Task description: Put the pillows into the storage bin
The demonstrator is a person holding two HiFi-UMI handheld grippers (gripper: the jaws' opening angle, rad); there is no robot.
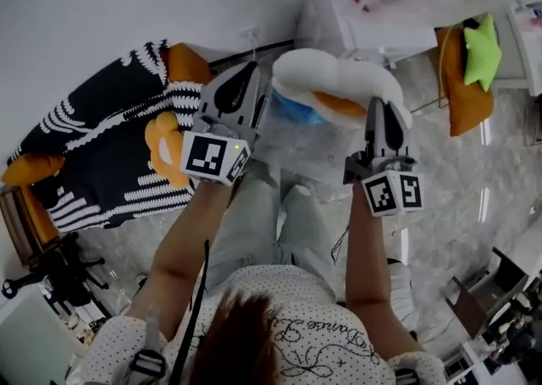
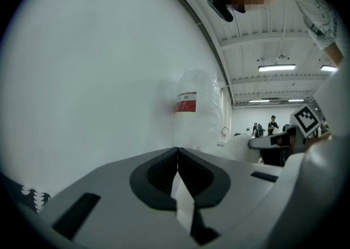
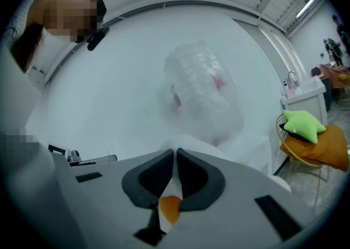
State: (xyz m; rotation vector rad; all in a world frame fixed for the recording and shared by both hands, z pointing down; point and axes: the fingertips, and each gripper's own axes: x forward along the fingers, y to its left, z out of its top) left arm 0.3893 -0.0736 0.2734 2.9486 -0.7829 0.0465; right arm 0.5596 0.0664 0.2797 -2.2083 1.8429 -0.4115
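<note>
White pillow (image 1: 339, 77) with blue and orange patches sits at upper centre of the head view, slung between both grippers. Left gripper (image 1: 257, 80) is clamped tight on a fold of white fabric at the pillow's left end; right gripper (image 1: 379, 108) is pinched on white-and-orange fabric at its right end. Pale box just below the pillow, centre frame, is possibly the storage bin (image 1: 292, 153), though its edges are hard to make out.

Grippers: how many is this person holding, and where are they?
2. The left gripper is clamped on the white pillow at the end on the person's left. The right gripper is clamped on its other end. No others show.
</note>
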